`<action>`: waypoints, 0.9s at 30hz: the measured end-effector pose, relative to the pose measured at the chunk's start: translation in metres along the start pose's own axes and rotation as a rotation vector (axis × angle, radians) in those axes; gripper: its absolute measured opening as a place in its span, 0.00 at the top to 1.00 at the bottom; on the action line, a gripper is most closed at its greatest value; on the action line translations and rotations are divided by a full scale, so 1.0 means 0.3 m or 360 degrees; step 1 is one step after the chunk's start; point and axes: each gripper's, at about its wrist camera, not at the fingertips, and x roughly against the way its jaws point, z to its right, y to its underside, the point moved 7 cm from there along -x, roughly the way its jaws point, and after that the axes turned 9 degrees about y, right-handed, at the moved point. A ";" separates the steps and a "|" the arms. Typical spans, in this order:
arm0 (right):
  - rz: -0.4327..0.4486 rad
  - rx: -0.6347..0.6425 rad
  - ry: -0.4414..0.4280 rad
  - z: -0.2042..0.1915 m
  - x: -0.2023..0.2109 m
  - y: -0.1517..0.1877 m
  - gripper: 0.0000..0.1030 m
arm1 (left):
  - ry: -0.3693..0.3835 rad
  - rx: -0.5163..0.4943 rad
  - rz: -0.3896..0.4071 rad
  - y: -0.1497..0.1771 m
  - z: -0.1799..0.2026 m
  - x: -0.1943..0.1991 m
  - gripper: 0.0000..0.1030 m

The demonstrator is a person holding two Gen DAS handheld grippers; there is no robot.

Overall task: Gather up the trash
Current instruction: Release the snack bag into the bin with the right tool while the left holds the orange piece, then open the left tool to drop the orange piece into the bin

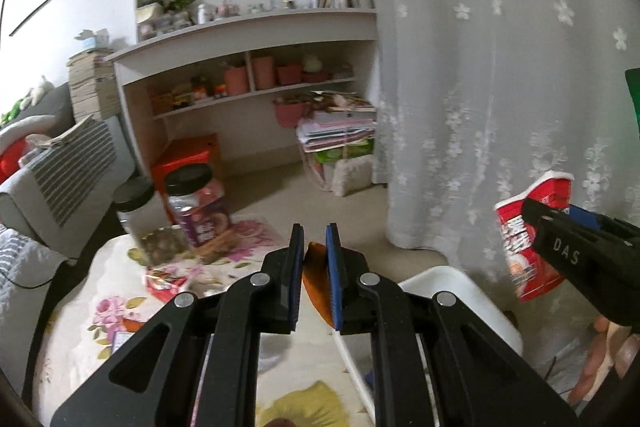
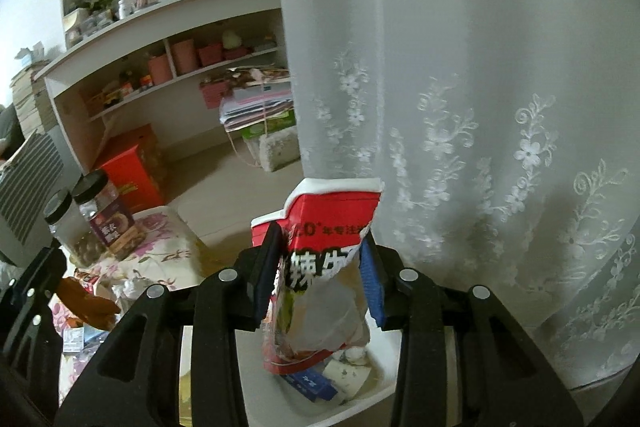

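**Holding two wrappers over the bin**

Hanging directly above the white bin [image 2: 280, 393], the red snack bag [image 2: 324, 267] sits pinched in the right gripper [image 2: 320, 267], probably so it falls straight in. It is crinkly, glossy film, torn at the top. Left of the bin, over its near rim, the left gripper [image 1: 314, 275] is closed narrowly on a thin orange wrapper [image 1: 316, 287]. Smooth plastic bin walls already hold scraps.
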 end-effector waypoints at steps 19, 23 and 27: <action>-0.0020 -0.0243 0.0075 0.273 -0.028 -0.020 0.51 | 0.0186 -0.0018 -0.0087 -0.009 0.260 -0.139 0.89; -0.0017 -0.0269 0.0127 0.306 -0.032 -0.019 0.42 | 0.0212 -0.0030 -0.0105 -0.010 0.295 -0.163 0.89; -0.0006 -0.0306 0.0173 0.344 -0.031 -0.022 0.32 | 0.0252 -0.0036 -0.0134 -0.014 0.331 -0.190 0.79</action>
